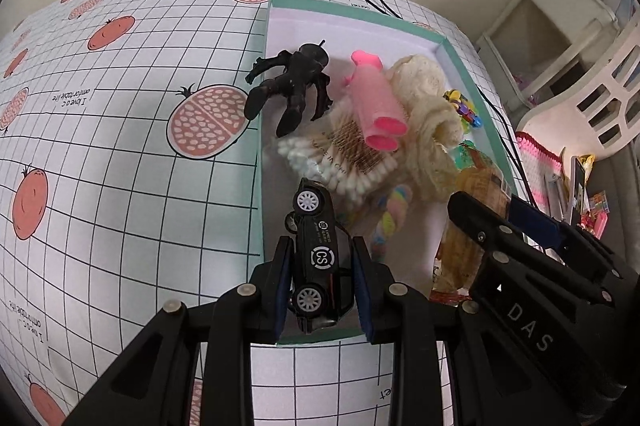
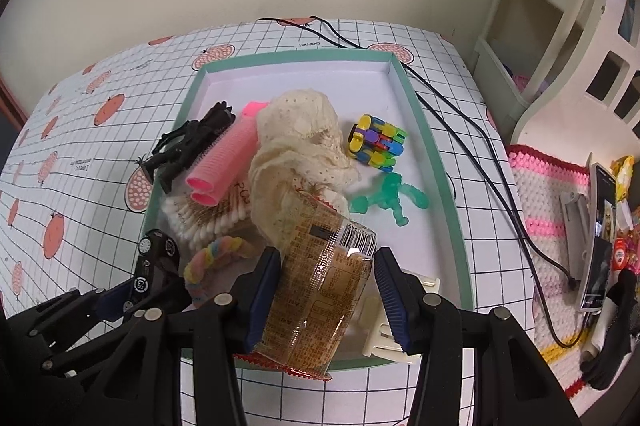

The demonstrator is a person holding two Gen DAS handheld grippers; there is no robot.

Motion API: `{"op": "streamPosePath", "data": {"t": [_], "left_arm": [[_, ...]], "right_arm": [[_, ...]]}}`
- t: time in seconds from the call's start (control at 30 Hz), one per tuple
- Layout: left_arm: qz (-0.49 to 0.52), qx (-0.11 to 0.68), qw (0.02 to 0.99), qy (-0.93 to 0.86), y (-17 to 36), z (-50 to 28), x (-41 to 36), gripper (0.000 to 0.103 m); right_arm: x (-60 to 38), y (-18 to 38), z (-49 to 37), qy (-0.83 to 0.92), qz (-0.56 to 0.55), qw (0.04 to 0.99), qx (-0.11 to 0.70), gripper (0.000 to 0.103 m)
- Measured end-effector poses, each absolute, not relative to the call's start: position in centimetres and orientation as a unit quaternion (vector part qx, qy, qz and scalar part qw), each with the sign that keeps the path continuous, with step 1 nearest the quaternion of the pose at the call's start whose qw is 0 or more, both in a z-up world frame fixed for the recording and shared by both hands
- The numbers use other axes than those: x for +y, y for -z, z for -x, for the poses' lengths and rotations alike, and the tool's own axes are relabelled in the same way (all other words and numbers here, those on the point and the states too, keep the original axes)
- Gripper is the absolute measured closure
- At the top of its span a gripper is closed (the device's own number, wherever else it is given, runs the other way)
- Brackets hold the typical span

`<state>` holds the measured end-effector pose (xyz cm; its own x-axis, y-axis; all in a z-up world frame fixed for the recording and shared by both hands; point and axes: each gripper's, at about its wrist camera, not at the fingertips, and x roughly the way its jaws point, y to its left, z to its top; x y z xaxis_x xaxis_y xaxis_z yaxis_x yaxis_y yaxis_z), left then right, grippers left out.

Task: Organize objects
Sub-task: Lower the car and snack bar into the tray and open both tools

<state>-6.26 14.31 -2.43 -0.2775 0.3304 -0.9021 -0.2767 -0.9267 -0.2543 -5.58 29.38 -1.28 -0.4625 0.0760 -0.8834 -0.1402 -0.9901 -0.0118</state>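
A: Well, the left gripper (image 1: 322,274) is clamping its pads on the black toy car (image 1: 316,258), carrying it nose-up just over the near corner of the green tray (image 1: 260,130), presumably to set it inside.

B: And the right gripper (image 2: 326,296) is standing wide, its pads flanking the snack packet (image 2: 320,286); gripping or just released, I am unable to tell.

A: Farther in, the pink roller (image 1: 374,104) is lying on the cotton swabs (image 1: 340,162), the lace cloth (image 2: 296,150) bunched beside them.
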Motion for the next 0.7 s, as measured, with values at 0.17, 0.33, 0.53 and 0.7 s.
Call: {"op": "streamPosePath", "data": {"t": [0.17,0.33,0.53,0.7], "left_arm": [[0.573,-0.017,0.195,-0.796,2.5,6.0,14.6,0.073],[0.566,-0.012,0.199,-0.800,2.1,5.7,14.6,0.068],[0.555,-0.010,0.201,-0.807,1.3,5.4,14.4,0.067],[0.551,-0.021,0.199,-0.810,0.8,5.0,13.4,0.066]], "right_arm": [[29.2,1.3,5.6,-0.855,0.513,0.061,0.033,0.048],[29.5,1.1,5.5,-0.858,0.509,0.063,0.038,0.047],[29.5,0.5,5.3,-0.862,0.501,0.062,0.040,0.044],[29.4,0.2,5.1,-0.865,0.497,0.062,0.035,0.044]]}}
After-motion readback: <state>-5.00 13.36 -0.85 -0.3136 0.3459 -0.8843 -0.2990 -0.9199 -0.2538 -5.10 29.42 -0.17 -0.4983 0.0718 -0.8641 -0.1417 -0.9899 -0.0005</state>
